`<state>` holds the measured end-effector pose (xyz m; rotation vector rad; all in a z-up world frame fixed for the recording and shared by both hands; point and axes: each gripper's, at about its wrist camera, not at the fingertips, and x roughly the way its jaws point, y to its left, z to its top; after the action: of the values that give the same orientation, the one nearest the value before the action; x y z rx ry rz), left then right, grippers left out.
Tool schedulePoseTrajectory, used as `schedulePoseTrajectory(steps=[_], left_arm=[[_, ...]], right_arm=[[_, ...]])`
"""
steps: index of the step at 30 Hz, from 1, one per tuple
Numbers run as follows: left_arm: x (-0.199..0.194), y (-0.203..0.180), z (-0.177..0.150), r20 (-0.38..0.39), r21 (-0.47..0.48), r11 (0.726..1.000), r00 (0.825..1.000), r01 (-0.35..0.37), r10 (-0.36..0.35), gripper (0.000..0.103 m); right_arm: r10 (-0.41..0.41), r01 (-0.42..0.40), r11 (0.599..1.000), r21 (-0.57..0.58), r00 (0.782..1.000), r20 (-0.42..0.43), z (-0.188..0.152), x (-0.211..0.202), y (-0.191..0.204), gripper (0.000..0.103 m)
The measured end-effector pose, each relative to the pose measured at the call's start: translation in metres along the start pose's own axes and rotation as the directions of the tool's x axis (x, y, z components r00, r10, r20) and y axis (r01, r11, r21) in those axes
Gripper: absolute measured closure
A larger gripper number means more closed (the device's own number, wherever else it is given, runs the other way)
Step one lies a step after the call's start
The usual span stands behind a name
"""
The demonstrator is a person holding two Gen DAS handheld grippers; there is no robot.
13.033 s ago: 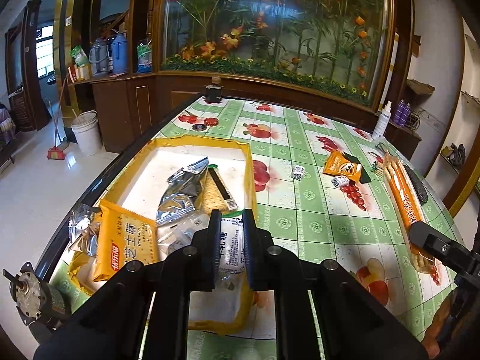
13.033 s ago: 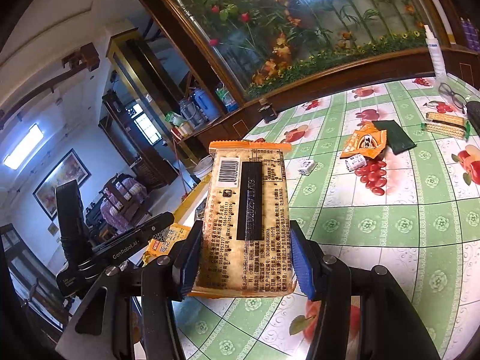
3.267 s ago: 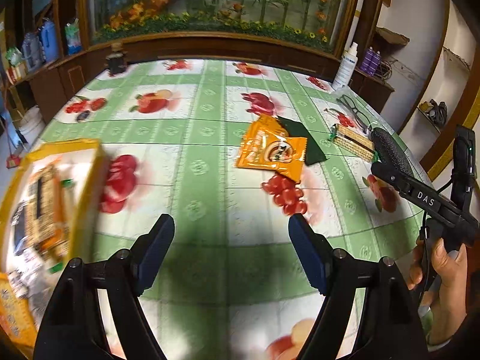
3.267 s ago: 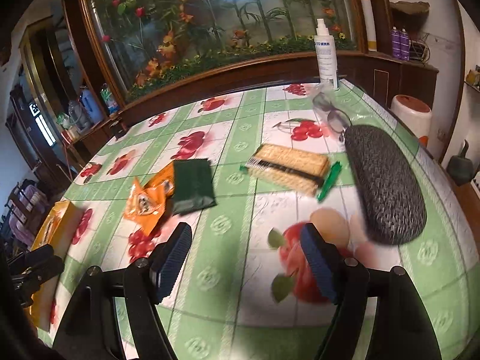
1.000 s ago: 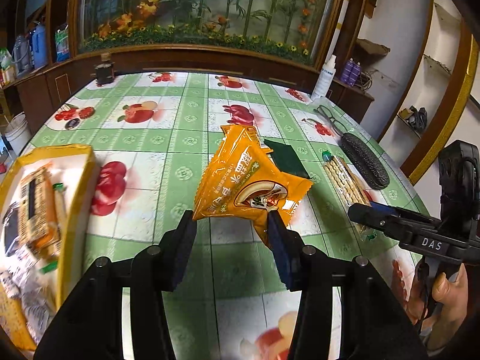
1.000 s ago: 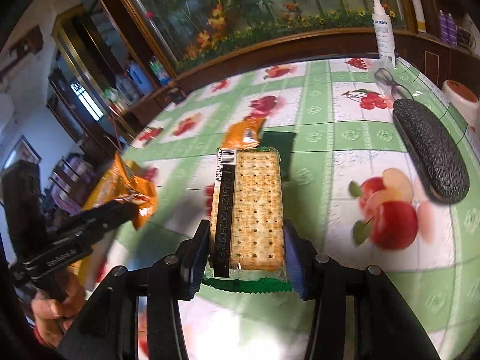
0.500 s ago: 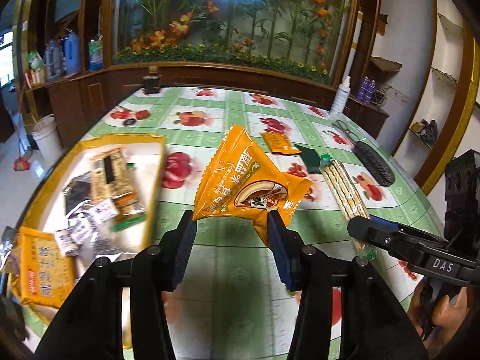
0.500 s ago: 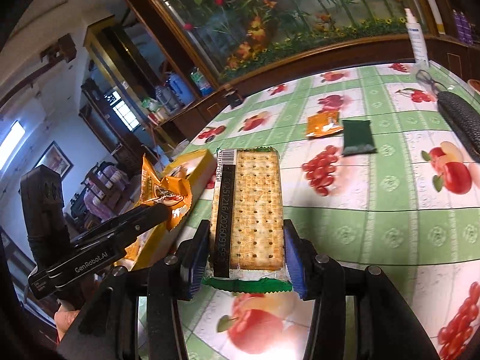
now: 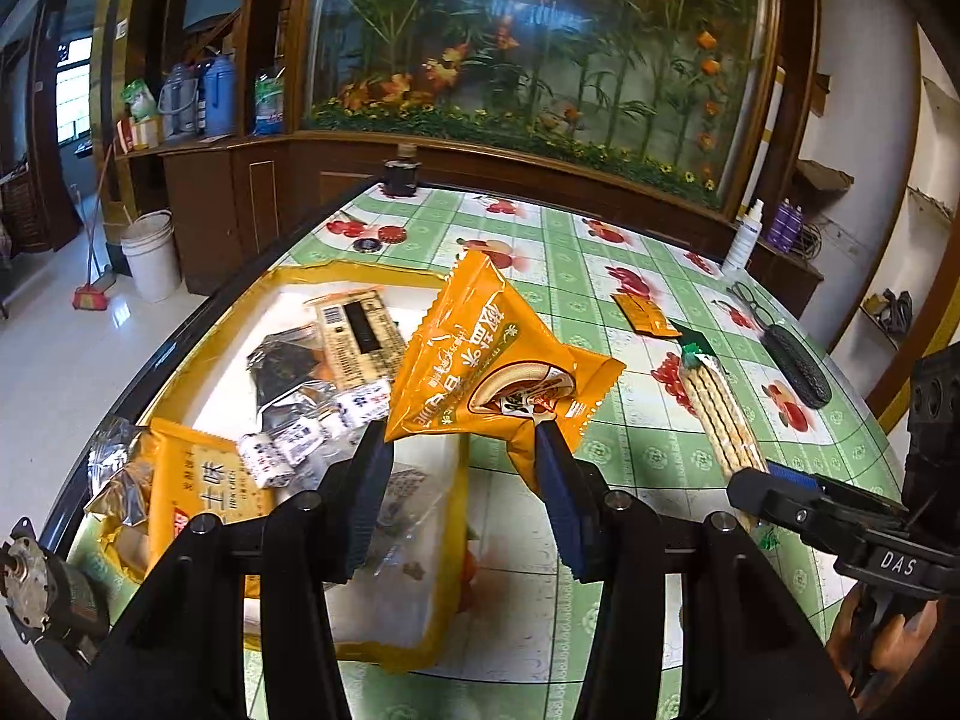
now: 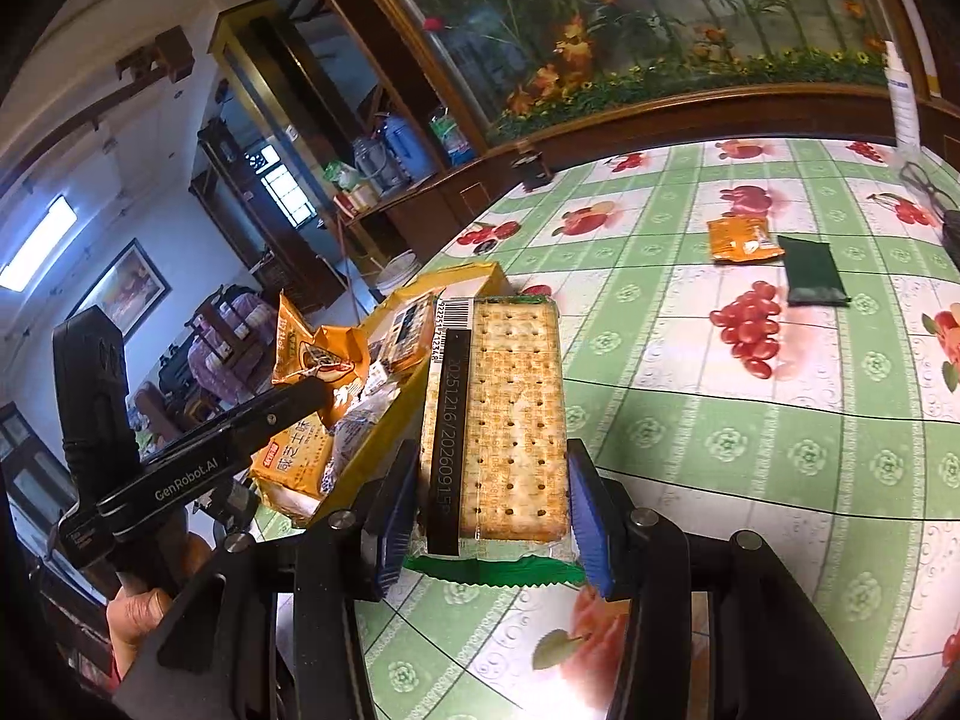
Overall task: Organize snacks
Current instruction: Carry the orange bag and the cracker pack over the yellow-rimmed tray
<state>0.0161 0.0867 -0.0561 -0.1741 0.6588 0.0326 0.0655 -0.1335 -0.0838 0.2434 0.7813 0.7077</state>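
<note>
My left gripper (image 9: 462, 468) is shut on an orange snack packet (image 9: 486, 369), held in the air over the right edge of the yellow tray (image 9: 354, 271). The tray holds several snacks: a cracker pack (image 9: 360, 336), silver wrappers and an orange pack (image 9: 198, 486). My right gripper (image 10: 489, 504) is shut on a clear pack of crackers with a green end (image 10: 498, 420), just right of the tray (image 10: 474, 276). The left gripper with its orange packet (image 10: 312, 354) shows at the left of the right wrist view. A small orange packet (image 10: 741, 240) and a dark green packet (image 10: 813, 270) lie on the tablecloth.
A green fruit-print cloth covers the table (image 9: 600, 252). A black glasses case (image 9: 795, 366), glasses and a white spray bottle (image 9: 744, 237) sit at its far right. A dark jar (image 9: 401, 175) stands at the far edge. A bucket (image 9: 150, 255) and broom are on the floor left.
Both grippers have swung left with their packs. The yellow tray has come closer and now lies under and beside them. The grips look unchanged.
</note>
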Motion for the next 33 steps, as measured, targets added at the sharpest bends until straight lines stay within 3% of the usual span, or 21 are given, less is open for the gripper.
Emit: schedulePoseTrajectory(steps=[21,33], left_arm=[[0.000,0.057,-0.011,-0.030,-0.087,0.993,0.997,-0.077,0.075,0.056],[-0.003,0.086,-0.013,-0.041,-0.126,0.985,0.993,-0.117,0.113,0.056]], right_arm=[[0.066,-0.073,0.995,-0.066,0.993,-0.095,0.006,0.064,0.048,0.056],[0.066,-0.083,0.988,-0.131,0.989,-0.133,0.038,0.116,0.085,0.056]])
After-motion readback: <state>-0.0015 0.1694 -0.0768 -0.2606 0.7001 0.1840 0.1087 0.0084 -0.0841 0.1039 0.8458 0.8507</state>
